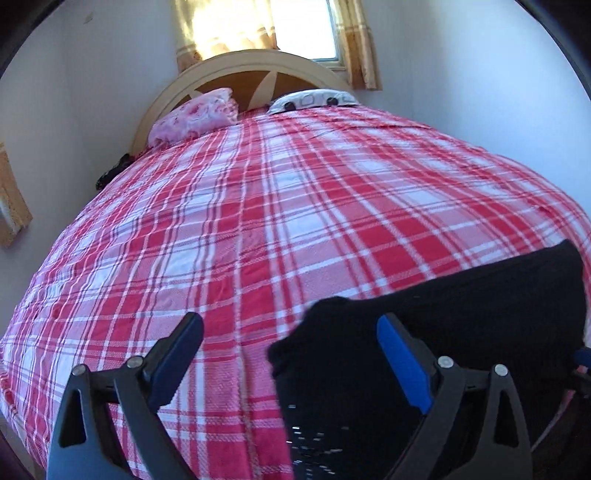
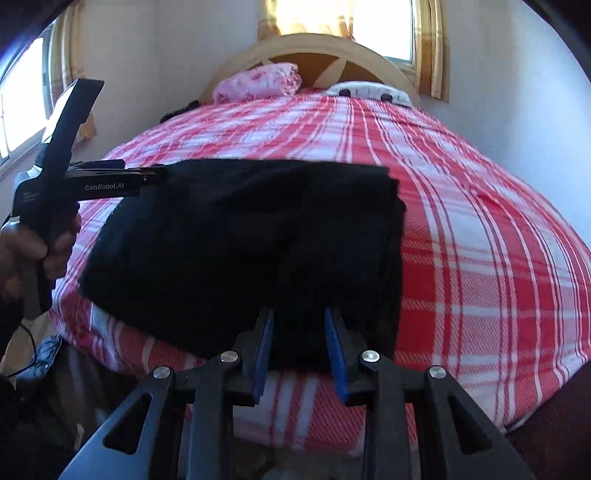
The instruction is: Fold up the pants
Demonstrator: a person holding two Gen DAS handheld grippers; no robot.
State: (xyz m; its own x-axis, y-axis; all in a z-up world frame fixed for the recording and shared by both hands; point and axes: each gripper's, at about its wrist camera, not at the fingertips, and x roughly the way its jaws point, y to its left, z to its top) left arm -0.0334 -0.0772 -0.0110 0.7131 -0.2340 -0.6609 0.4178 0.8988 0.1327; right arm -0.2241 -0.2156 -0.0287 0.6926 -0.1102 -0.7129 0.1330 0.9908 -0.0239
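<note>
black pants folded, near foot edge of plaid bedspread | left gripper jaws wide, one corner of the pants between them | right gripper narrow gap, near hem, grip unclear | pink pillow at headboard

Matt black cloth pants lie on woven plaid bedspread.

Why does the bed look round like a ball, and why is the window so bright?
In both wrist views the fisheye lens bulges the plaid bed. The window is glared white in the left wrist view, and again in the right. The black pants show almost no detail.
</note>
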